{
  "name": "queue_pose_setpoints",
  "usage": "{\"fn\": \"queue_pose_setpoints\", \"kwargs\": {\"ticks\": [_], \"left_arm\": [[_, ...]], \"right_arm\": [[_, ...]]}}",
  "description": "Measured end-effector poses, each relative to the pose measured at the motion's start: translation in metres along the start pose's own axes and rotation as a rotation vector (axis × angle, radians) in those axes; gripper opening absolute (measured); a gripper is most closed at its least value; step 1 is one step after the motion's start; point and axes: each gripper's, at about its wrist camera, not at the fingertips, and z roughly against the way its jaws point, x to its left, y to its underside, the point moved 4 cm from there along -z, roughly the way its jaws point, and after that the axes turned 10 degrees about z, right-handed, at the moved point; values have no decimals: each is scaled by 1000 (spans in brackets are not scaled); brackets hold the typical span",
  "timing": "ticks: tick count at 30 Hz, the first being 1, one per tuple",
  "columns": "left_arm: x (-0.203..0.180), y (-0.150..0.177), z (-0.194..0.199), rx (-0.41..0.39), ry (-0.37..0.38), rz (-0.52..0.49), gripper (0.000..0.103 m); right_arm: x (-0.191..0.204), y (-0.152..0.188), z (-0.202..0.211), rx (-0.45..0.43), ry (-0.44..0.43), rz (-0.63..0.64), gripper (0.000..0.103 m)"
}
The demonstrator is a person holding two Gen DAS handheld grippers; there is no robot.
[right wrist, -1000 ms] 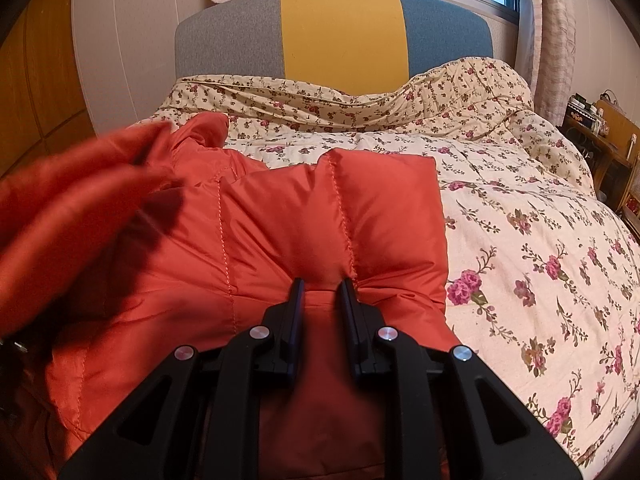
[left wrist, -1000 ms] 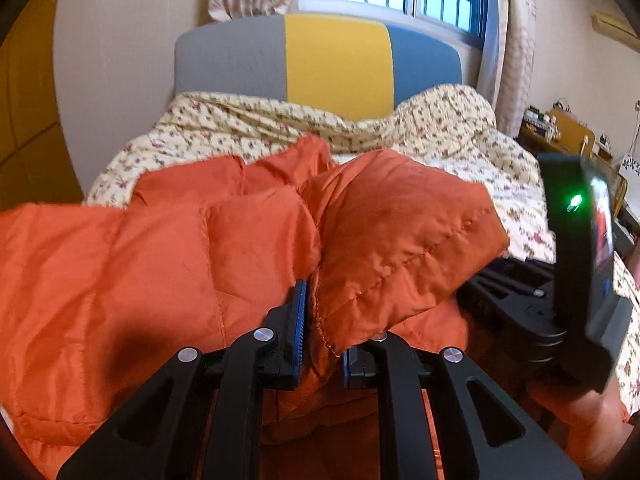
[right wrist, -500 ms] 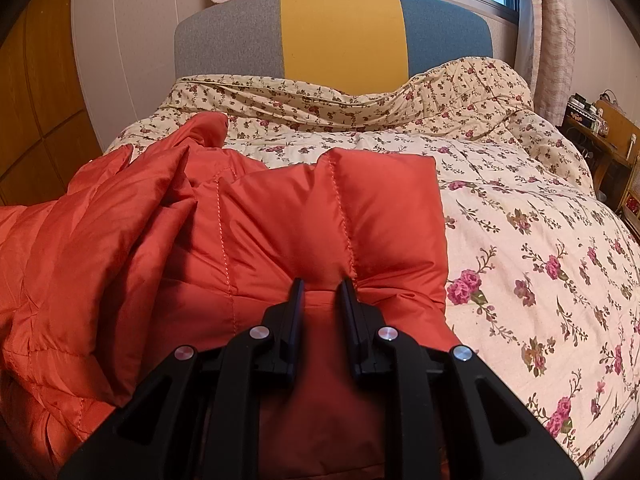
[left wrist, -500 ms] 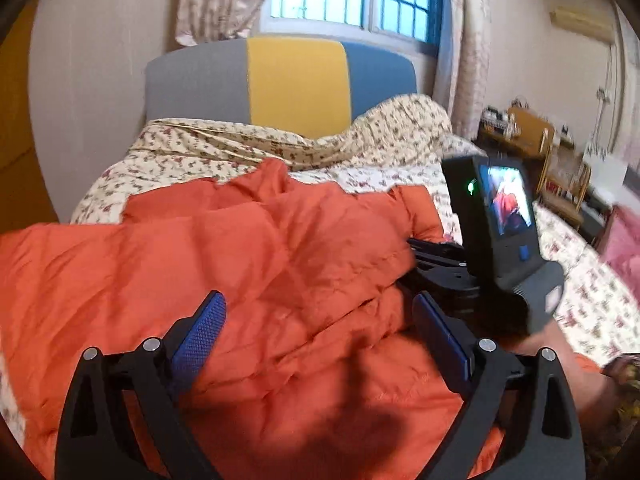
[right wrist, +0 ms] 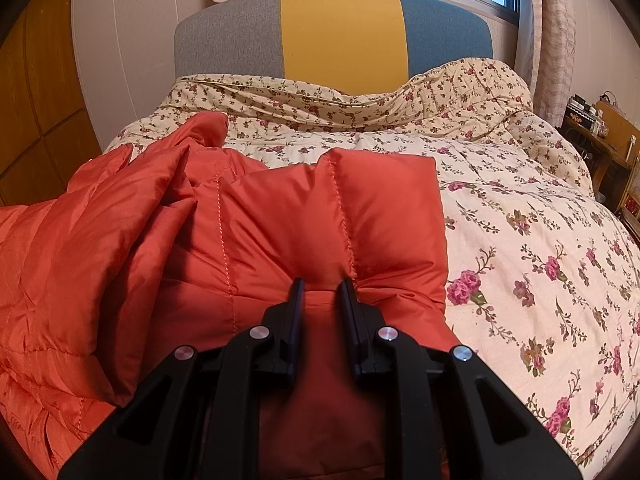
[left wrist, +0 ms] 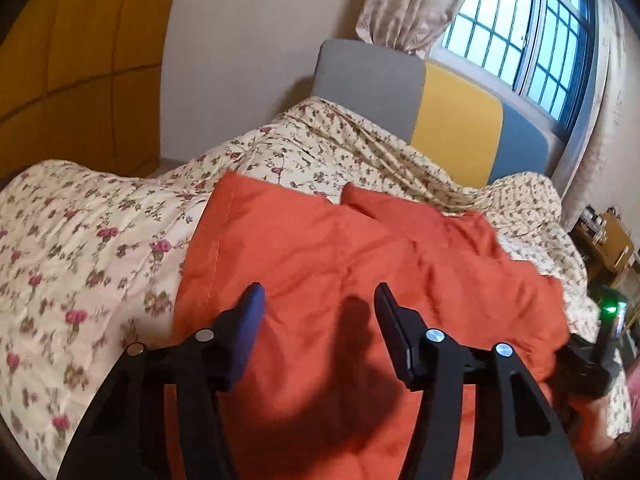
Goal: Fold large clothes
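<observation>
An orange quilted jacket (right wrist: 280, 220) lies on the bed, with one side folded over in a rumpled layer (right wrist: 100, 240) at the left. My right gripper (right wrist: 322, 284) is shut on a pinched ridge of the jacket's near edge. In the left wrist view the jacket (left wrist: 320, 240) spreads out below my left gripper (left wrist: 319, 288). Its jaws stand apart and are closing, with nothing gripped between them and only the jacket's surface underneath. The right gripper's housing with a green light (left wrist: 610, 312) shows at the right edge of that view.
A floral quilt (right wrist: 520, 220) covers the bed around the jacket. The grey, yellow and blue headboard (right wrist: 340, 32) stands under a window. A wooden wardrobe (left wrist: 60, 80) is at the left, and a cluttered wooden side table (right wrist: 600, 132) at the right.
My left gripper let go of the jacket flap, opened wide, swung off to the left and partly narrowed its jaws. The flap now lies folded over. The right gripper has not moved.
</observation>
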Motion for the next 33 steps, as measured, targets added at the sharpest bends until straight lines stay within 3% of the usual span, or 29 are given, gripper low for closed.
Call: {"fn": "queue_pose_setpoints", "kwargs": {"ticks": [3,6,13,15,17,18,20,23,29,33], "left_arm": [[-2,-3,-27,31,-35,-44,56],[5,5,-56,106,-31,-14,56],[18,12,-60,121,37,59,56],[18,12,-54,117,52,62,64],[17,12,-37,93,65,66,81],[18,10,-20,41,62,69,90],[21,9,2,-34,42,64,91],[24,6,11,-47,-8,72,91],[-2,-3,-9,0,-26,-1,91],[-9,-3,-34,40,-78,-82,91]], "right_arm": [[1,1,-1,0,-1,0,18],[2,0,-3,1,1,1,18],[3,-2,0,14,0,5,19],[2,-6,9,16,-6,-2,29],[0,-10,32,-38,25,3,33],[3,-15,48,-85,39,24,33],[13,-23,75,-165,26,34,34],[45,-42,95,-212,-76,46,39],[134,-67,63,-111,-251,120,41],[146,-63,18,-5,-222,101,41]]}}
